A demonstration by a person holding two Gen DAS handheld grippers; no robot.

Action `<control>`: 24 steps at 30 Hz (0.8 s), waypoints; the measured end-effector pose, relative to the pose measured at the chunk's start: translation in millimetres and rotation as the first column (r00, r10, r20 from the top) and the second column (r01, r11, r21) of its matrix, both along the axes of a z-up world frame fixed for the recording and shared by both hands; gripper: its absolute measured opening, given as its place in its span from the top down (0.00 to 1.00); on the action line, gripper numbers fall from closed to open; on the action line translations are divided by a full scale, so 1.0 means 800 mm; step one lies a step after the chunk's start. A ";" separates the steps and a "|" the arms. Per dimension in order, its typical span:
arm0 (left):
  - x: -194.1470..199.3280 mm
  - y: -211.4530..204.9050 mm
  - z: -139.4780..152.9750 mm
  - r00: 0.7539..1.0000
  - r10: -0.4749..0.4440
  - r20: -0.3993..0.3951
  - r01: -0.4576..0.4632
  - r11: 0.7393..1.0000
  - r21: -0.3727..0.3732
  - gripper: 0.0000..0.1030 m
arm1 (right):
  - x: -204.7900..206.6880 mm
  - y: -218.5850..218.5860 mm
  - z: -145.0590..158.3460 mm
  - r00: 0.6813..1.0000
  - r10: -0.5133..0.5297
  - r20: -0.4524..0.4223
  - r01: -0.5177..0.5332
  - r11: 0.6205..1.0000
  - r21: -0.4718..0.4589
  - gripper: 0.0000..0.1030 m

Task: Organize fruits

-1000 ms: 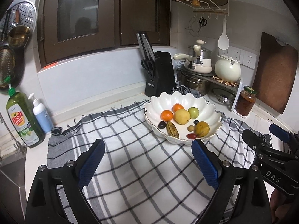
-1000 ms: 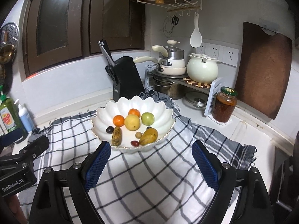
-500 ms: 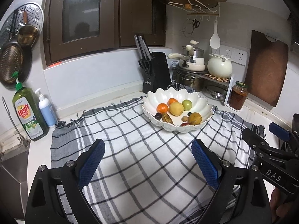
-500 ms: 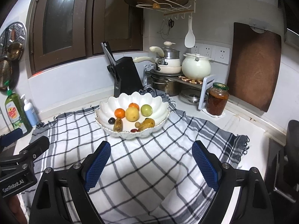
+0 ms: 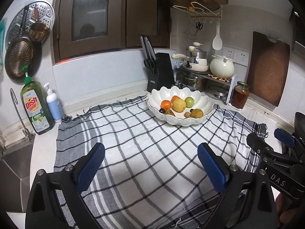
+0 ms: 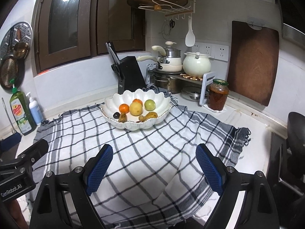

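Here the left gripper [image 5: 150, 164], its jaws just widened, and the right gripper [image 6: 153, 167] both stand wide apart, holding nothing above the checked cloth [image 5: 152, 152]. The fruits [image 6: 136, 108] lie in the white bowl [image 6: 125, 97], far centre.

Fruits [image 5: 179, 105] in bowl [image 5: 207, 106] on cloth [image 5: 133, 133], jar [image 5: 239, 95] right

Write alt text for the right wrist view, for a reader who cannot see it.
A white scalloped bowl of fruit, among it an orange, a yellow fruit and a green one, sits on a checked cloth on a kitchen counter. The right gripper, open and empty, frames the foreground, well short of the bowl. The left gripper shows at the left edge.
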State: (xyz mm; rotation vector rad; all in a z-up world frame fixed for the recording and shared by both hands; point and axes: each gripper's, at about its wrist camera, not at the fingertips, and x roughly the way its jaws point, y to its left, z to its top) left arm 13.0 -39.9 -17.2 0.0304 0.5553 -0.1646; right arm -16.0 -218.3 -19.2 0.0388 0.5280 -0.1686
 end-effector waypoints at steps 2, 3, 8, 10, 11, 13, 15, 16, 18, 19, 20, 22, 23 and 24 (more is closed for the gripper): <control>-0.006 0.003 -0.001 1.000 -0.007 -0.004 0.007 1.000 -0.009 0.04 | -0.005 0.001 -0.001 1.000 -0.001 0.001 0.001 1.000 0.000 0.13; -0.009 0.003 -0.001 1.000 -0.006 -0.001 0.006 1.000 -0.008 0.04 | -0.008 0.003 -0.001 1.000 -0.002 0.002 0.002 1.000 0.000 0.13; -0.018 0.009 -0.004 1.000 0.001 0.003 -0.001 1.000 -0.006 0.04 | -0.018 0.008 -0.002 1.000 -0.006 0.004 0.006 1.000 -0.013 0.13; -0.021 0.010 -0.004 1.000 0.008 0.008 -0.008 1.000 -0.002 0.03 | -0.021 0.011 -0.003 1.000 -0.010 0.004 0.010 1.000 -0.019 0.13; -0.021 0.011 -0.004 1.000 0.011 0.011 -0.011 1.000 -0.001 0.02 | -0.022 0.011 -0.004 1.000 -0.011 0.002 0.012 1.000 -0.019 0.13; -0.022 0.012 -0.004 1.000 0.017 0.011 -0.017 1.000 0.000 0.02 | -0.022 0.012 -0.005 1.000 -0.015 -0.001 0.015 1.000 -0.019 0.13; -0.022 0.014 -0.005 1.000 0.022 0.009 -0.022 1.000 0.000 0.02 | -0.023 0.012 -0.005 1.000 -0.019 -0.002 0.019 1.000 -0.019 0.13; -0.022 0.015 -0.005 1.000 0.024 0.007 -0.024 1.000 0.000 0.02 | -0.023 0.012 -0.005 1.000 -0.022 -0.003 0.022 1.000 -0.020 0.13; -0.022 0.016 -0.006 1.000 0.030 0.005 -0.030 1.000 0.000 0.01 | -0.023 0.013 -0.006 1.000 -0.027 -0.006 0.027 0.999 -0.023 0.12; -0.022 0.017 -0.006 0.999 0.031 0.004 -0.031 1.000 -0.001 0.00 | -0.023 0.013 -0.006 0.999 -0.031 -0.007 0.031 0.999 -0.024 0.11; -0.023 0.017 -0.007 1.000 0.030 0.003 -0.030 1.000 -0.002 0.00 | -0.023 0.013 -0.006 0.999 -0.033 -0.006 0.033 0.999 -0.024 0.10; -0.023 0.017 -0.007 1.000 0.031 0.002 -0.031 1.000 -0.001 0.00 | -0.023 0.013 -0.006 0.999 -0.034 -0.005 0.034 0.999 -0.023 0.09; -0.023 0.017 -0.006 0.999 0.032 0.003 -0.032 0.999 -0.001 0.00 | -0.024 0.013 -0.006 0.999 -0.034 -0.006 0.034 0.999 -0.023 0.09; -0.023 0.017 -0.007 0.999 0.033 0.002 -0.033 0.999 -0.002 0.00 | -0.024 0.013 -0.006 0.999 -0.034 -0.006 0.034 0.999 -0.023 0.09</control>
